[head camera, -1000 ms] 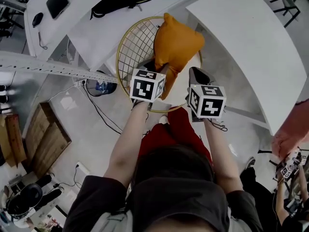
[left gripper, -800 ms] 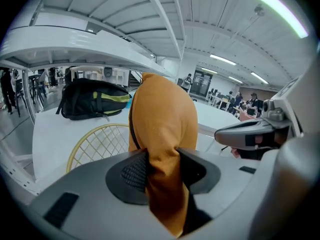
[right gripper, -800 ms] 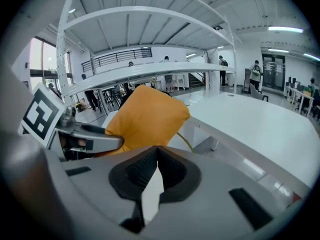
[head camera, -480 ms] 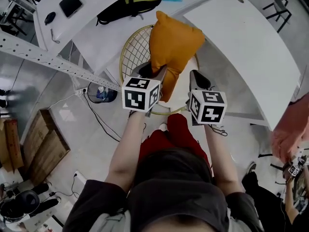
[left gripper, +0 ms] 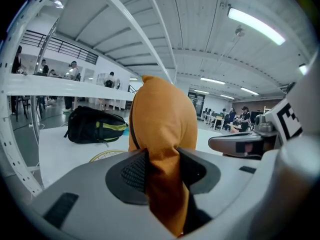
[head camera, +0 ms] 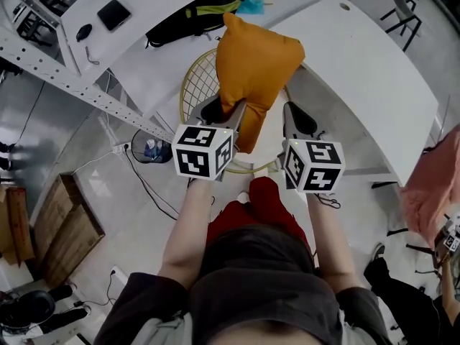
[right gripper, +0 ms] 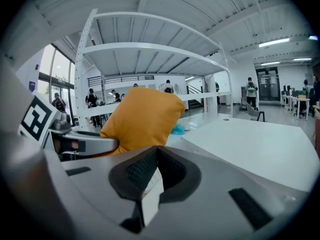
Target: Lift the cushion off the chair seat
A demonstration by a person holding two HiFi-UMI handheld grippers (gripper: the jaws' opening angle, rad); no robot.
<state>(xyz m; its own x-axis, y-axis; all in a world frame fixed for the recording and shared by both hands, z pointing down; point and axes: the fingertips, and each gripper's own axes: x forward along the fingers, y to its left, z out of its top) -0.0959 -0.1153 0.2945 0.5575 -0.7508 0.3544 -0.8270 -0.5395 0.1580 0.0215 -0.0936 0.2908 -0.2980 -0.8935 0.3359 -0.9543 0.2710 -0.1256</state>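
Observation:
The orange cushion (head camera: 255, 63) hangs in the air above the round gold wire chair (head camera: 195, 85), clear of its seat. My left gripper (head camera: 231, 112) is shut on the cushion's lower corner; in the left gripper view the fabric (left gripper: 162, 119) is pinched between the pads and fills the middle. My right gripper (head camera: 293, 112) is just right of the cushion and apart from it. In the right gripper view its jaws (right gripper: 156, 150) meet at the tips with nothing between them, and the cushion (right gripper: 142, 119) is ahead to the left. A bit of the chair's rim (left gripper: 107, 155) shows below the cushion.
White desks (head camera: 374, 70) curve round the chair. A black backpack (head camera: 190, 16) lies on the far desk. A white perforated beam (head camera: 72, 85) crosses at left. Cables and a power strip (head camera: 147, 149) lie on the floor, wooden boards (head camera: 61, 207) further left. Another person (head camera: 431, 192) stands at right.
Both grippers have risen. The cushion has come up with the left gripper and now hangs higher above the chair.

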